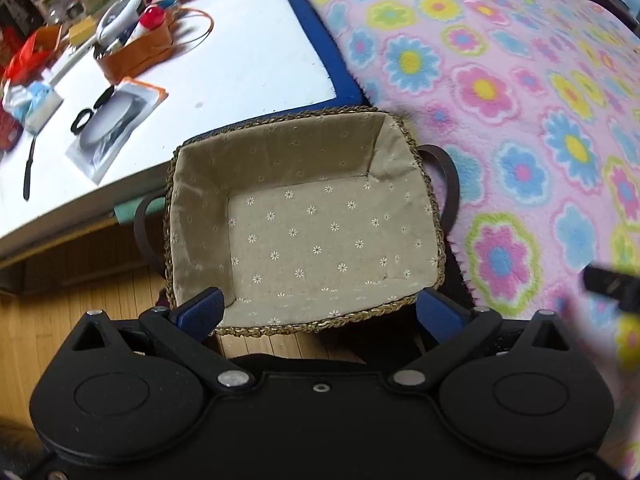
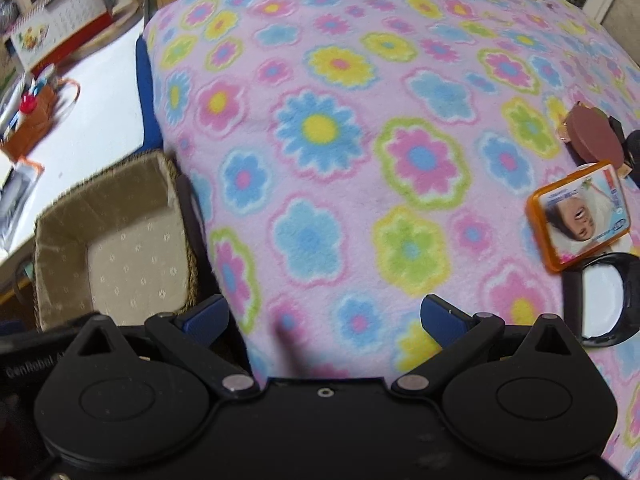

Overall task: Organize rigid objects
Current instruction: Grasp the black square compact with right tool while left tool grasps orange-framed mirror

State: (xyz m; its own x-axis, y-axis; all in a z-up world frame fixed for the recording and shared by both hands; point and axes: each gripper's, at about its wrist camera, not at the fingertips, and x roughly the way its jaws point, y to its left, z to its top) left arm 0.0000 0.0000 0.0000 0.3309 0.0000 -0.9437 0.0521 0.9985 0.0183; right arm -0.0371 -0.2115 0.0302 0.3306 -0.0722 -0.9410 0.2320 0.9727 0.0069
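Note:
A woven basket (image 1: 404,128) with a beige flower-print lining stands empty beside the bed; it also shows at the left of the right wrist view as the basket (image 2: 52,216). My left gripper (image 1: 320,312) hangs open above the basket's near rim, nothing between its blue fingers (image 1: 200,310). My right gripper (image 2: 324,320) is open over the flowered blanket (image 2: 360,140). At the right edge of that blanket lie an orange-rimmed box with a printed face (image 2: 580,220), a maroon case (image 2: 592,136) and a black-rimmed round mirror (image 2: 600,296).
A white table (image 1: 248,64) stands behind the basket with a brown holder of tubes (image 1: 136,52), a packaged round item (image 1: 112,120), a black pen (image 1: 27,172) and clutter. Wooden floor (image 1: 80,280) lies below. Part of the other gripper (image 1: 612,284) shows at the right.

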